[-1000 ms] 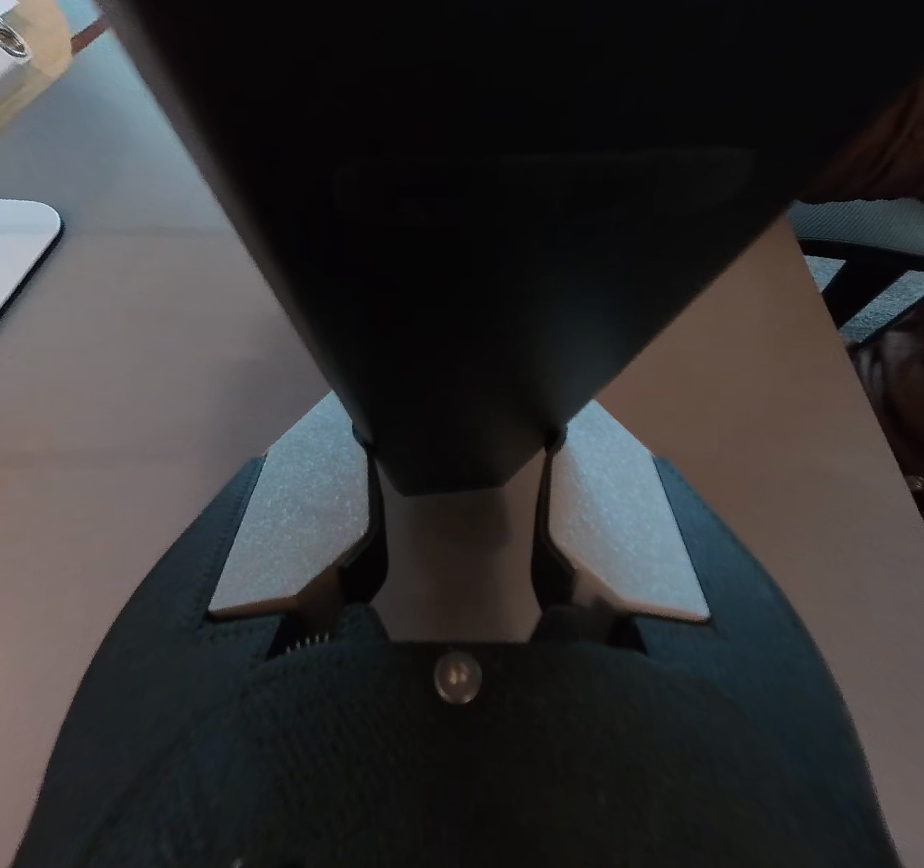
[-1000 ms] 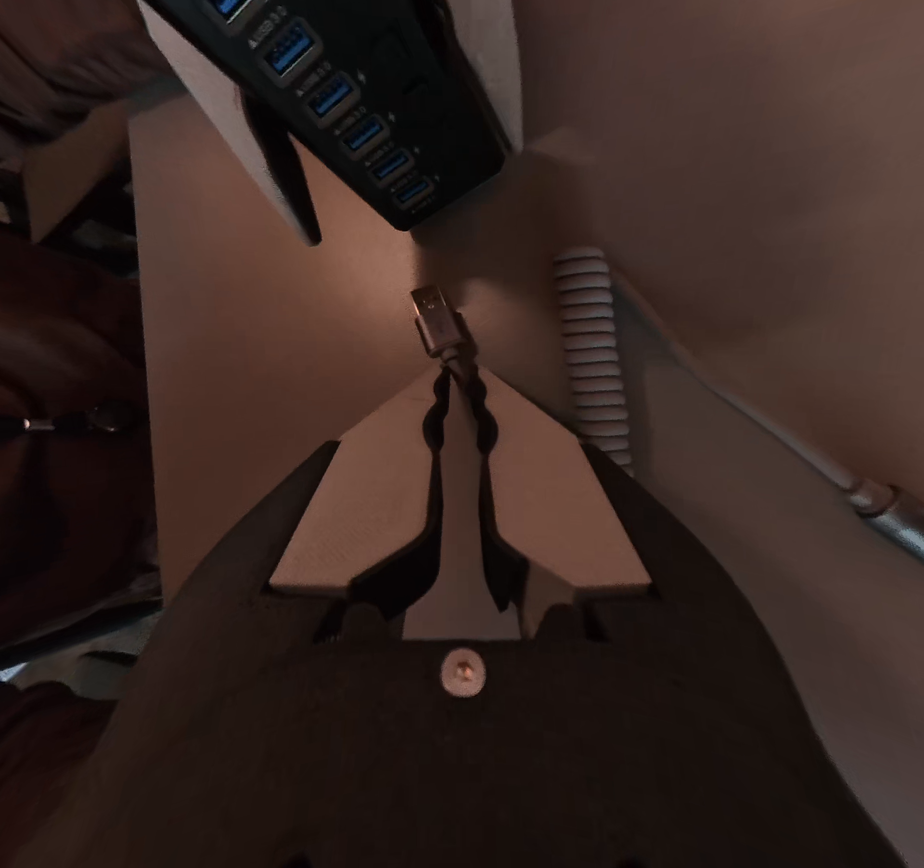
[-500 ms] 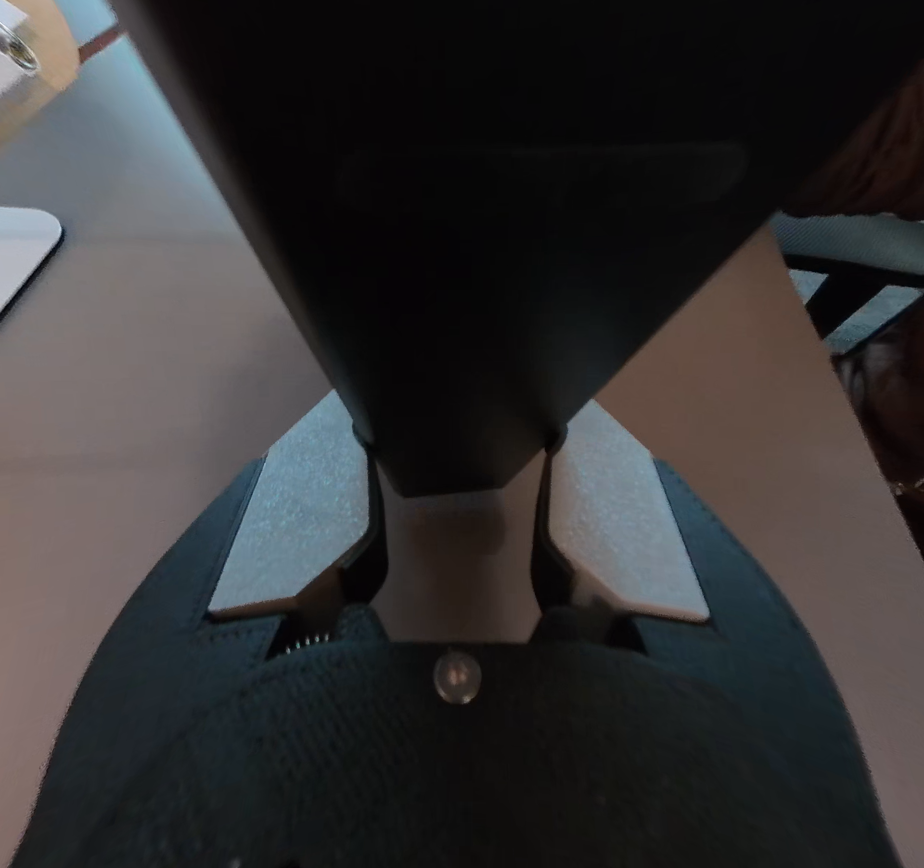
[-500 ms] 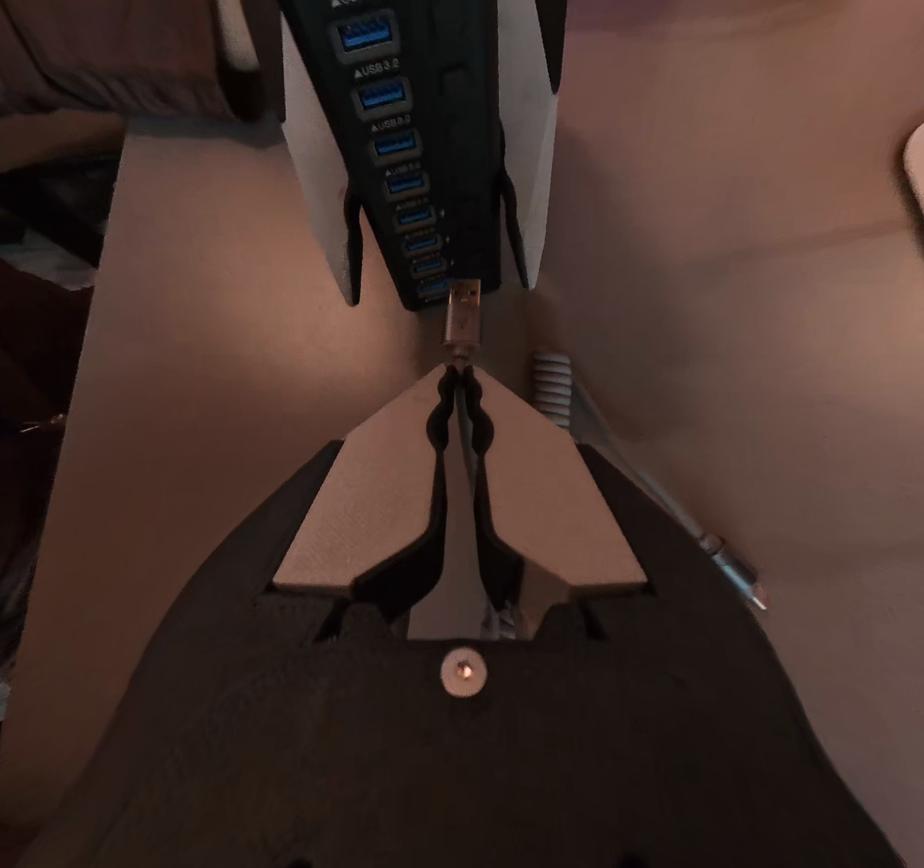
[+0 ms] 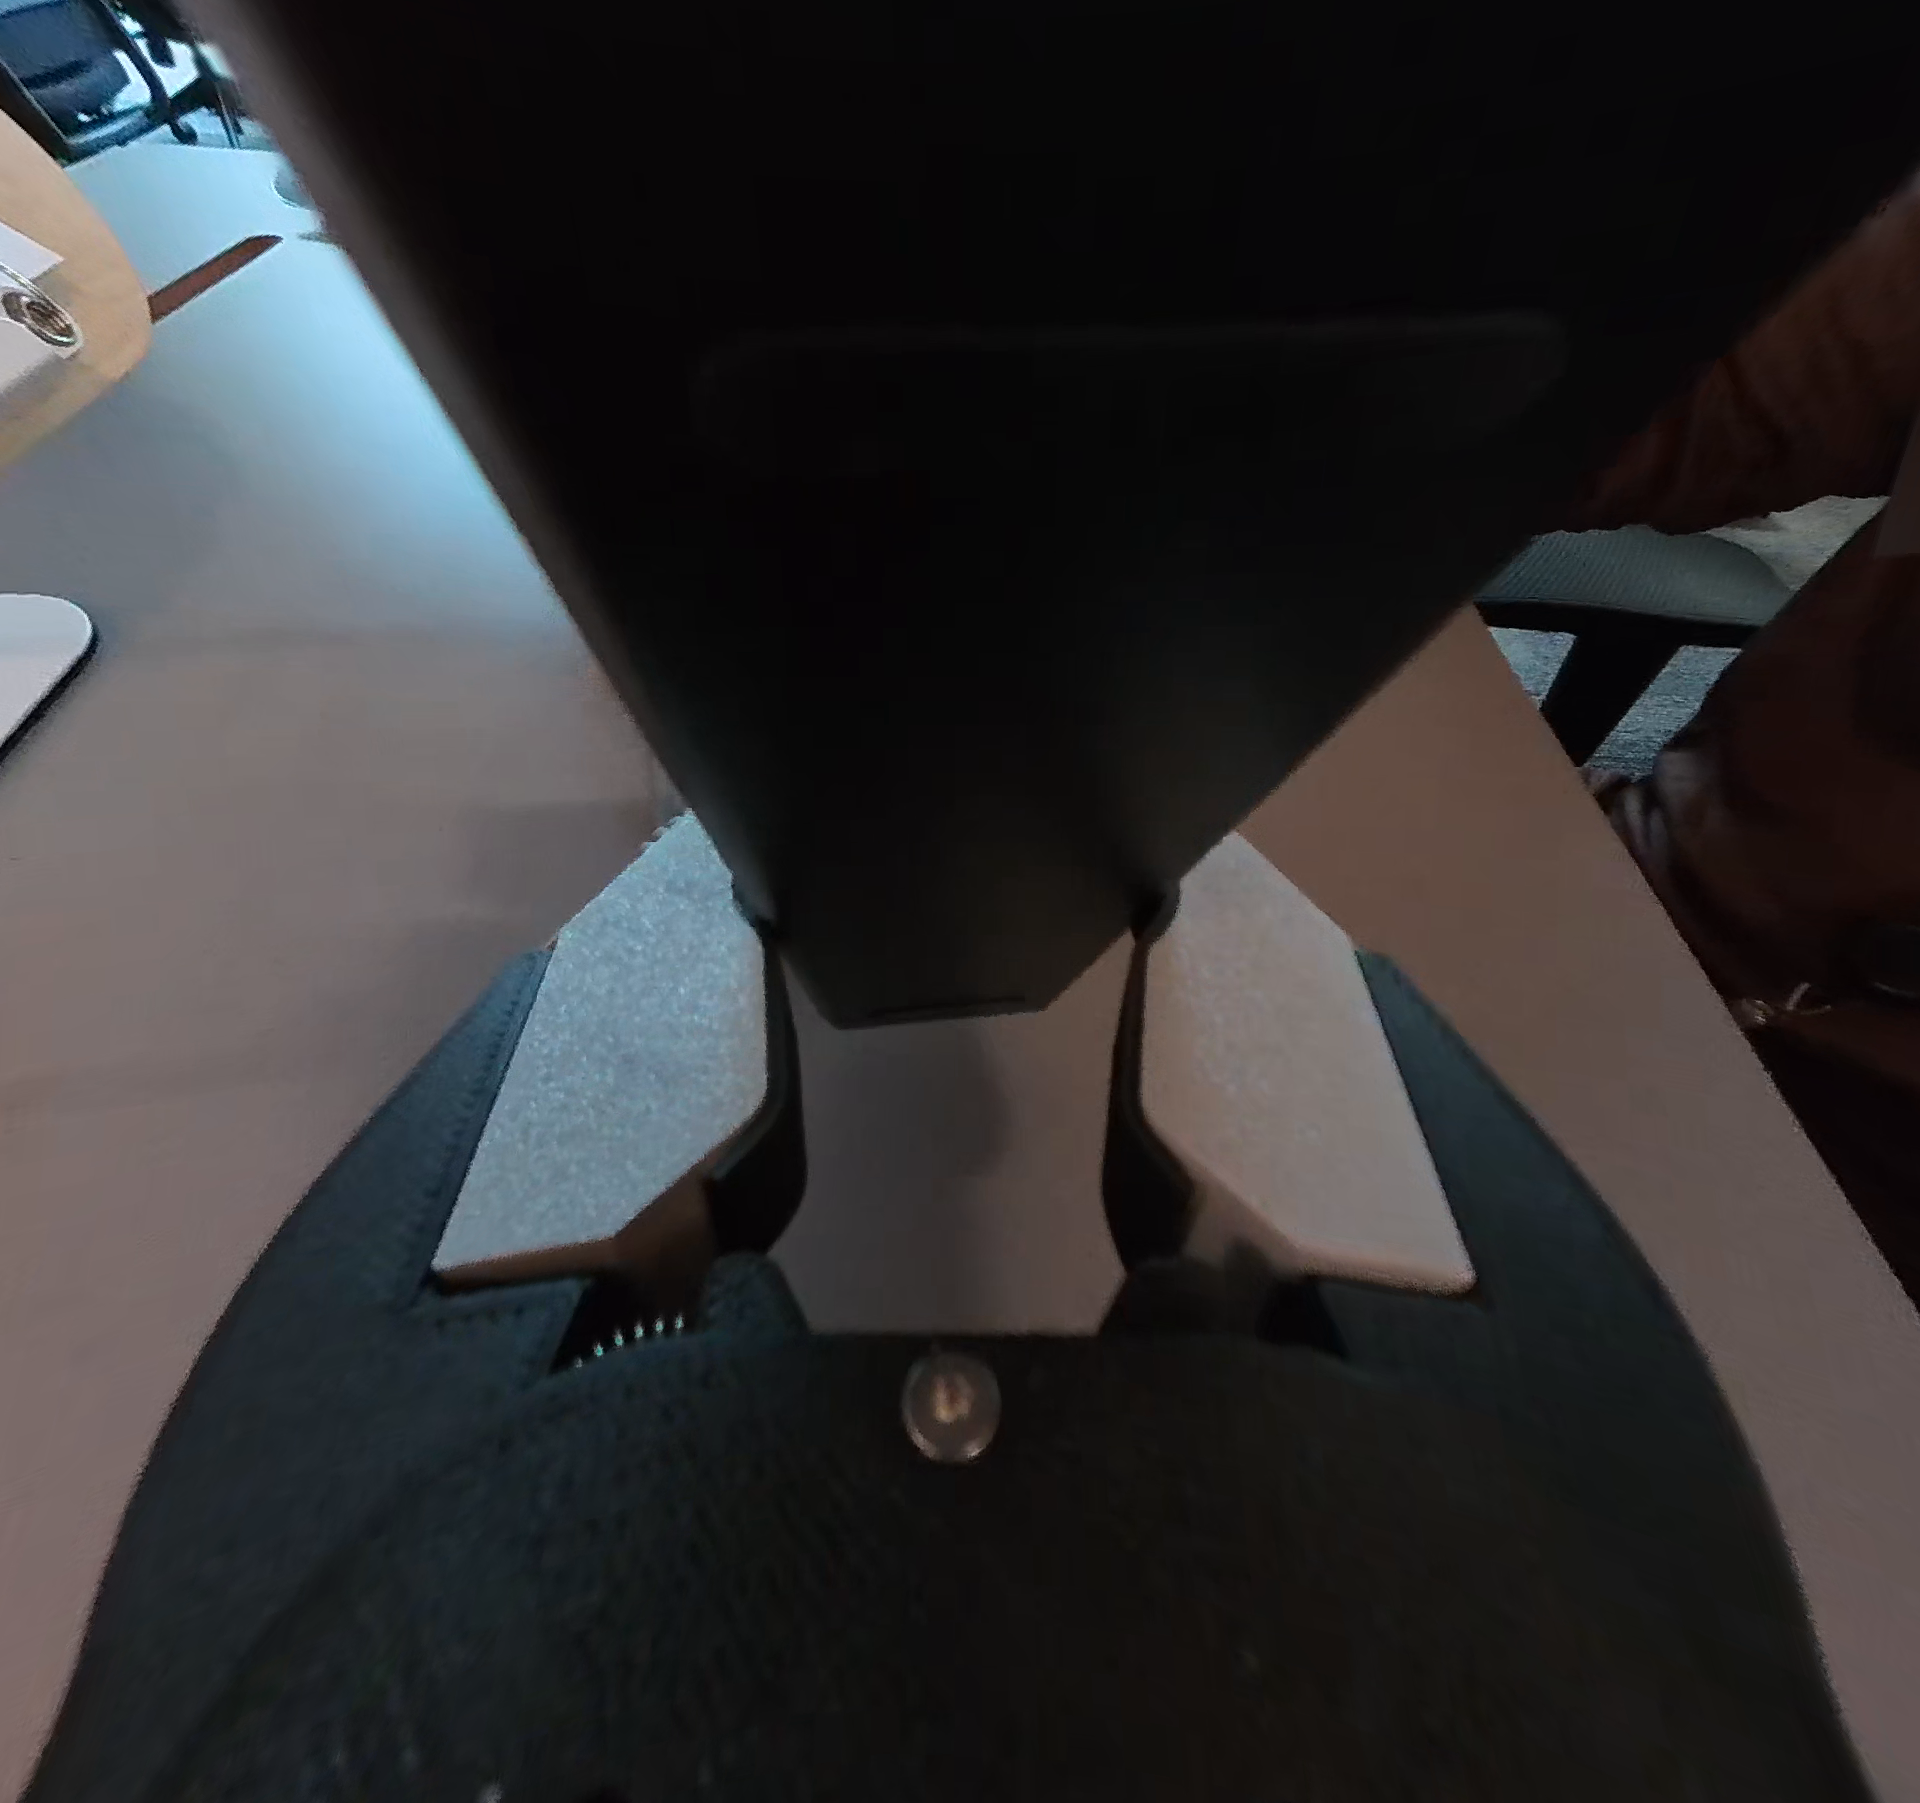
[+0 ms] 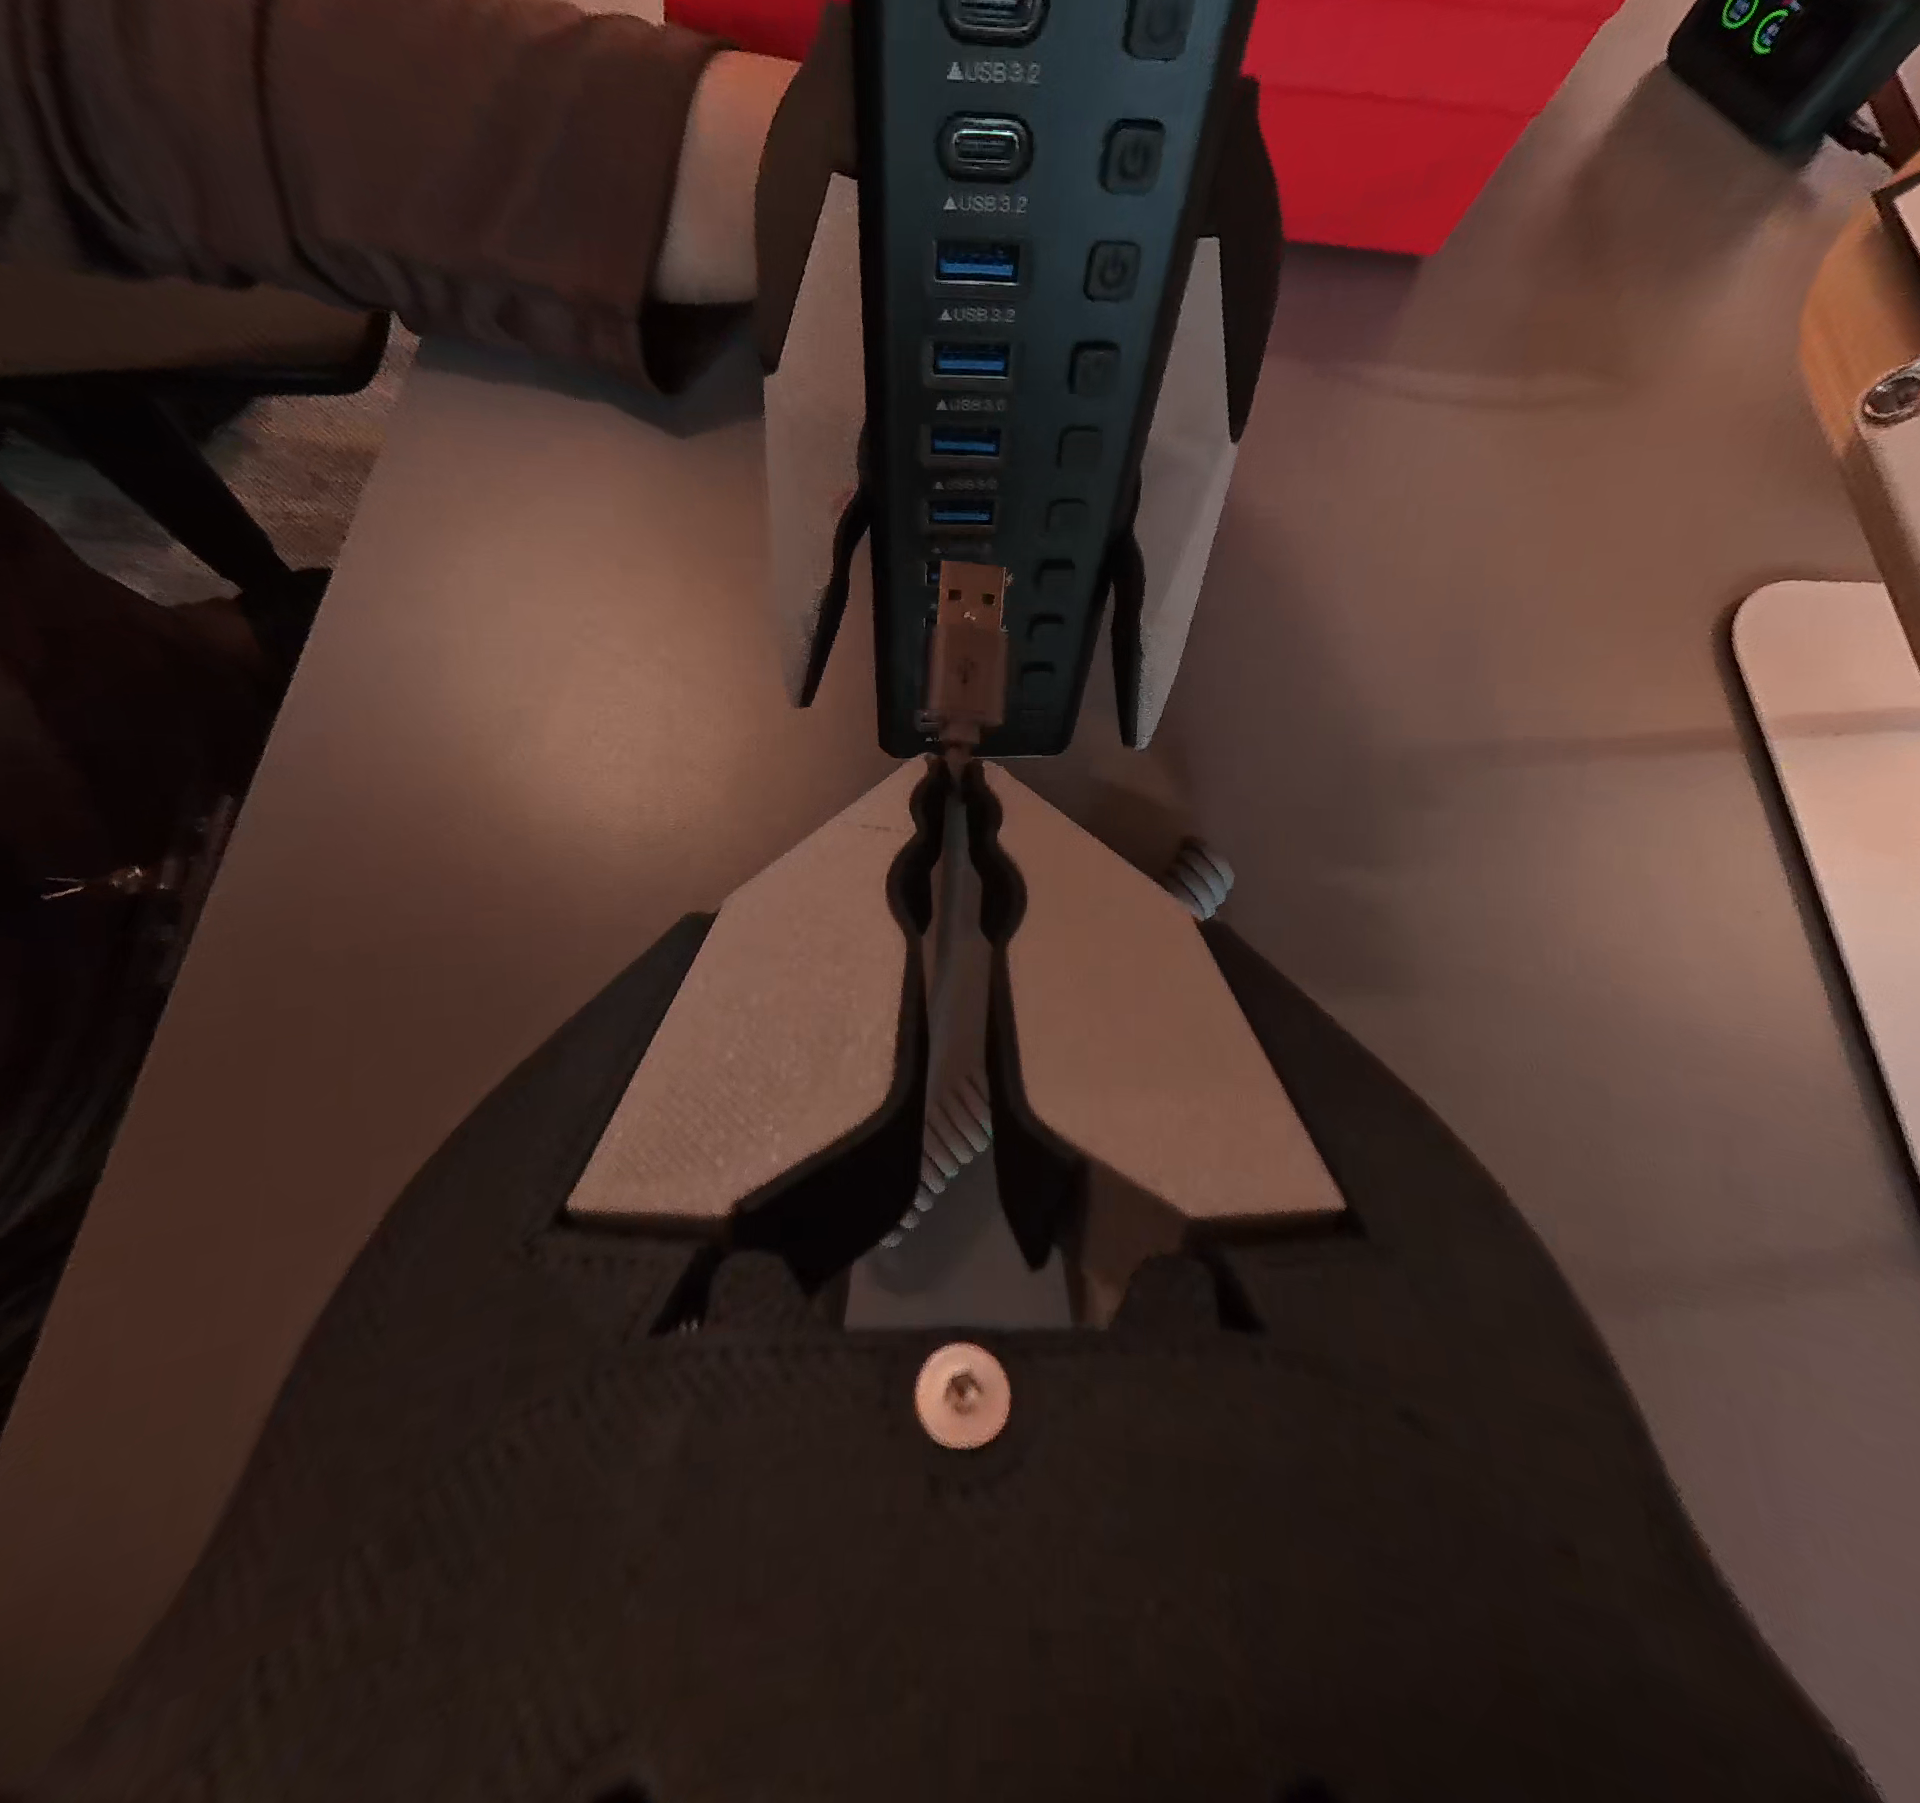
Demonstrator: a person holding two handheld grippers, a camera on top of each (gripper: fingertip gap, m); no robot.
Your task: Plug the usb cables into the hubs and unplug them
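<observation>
Beige table, left tool clamping hub, right tool pinching USB cable

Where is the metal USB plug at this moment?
In the right wrist view, the USB plug sits centre frame, just beyond the right gripper, over the lower ports of the black hub.

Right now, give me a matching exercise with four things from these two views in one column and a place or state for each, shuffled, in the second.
Things:
1. black hub
2. USB plug
3. red bin
4. coiled white cable

Places or states:
A. on the table behind the hub
B. held in the left tool
C. beside the right tool's tip
D. sticking out of the right tool, over the hub's blue ports

Pairs: 1-B, 2-D, 3-A, 4-C
</observation>
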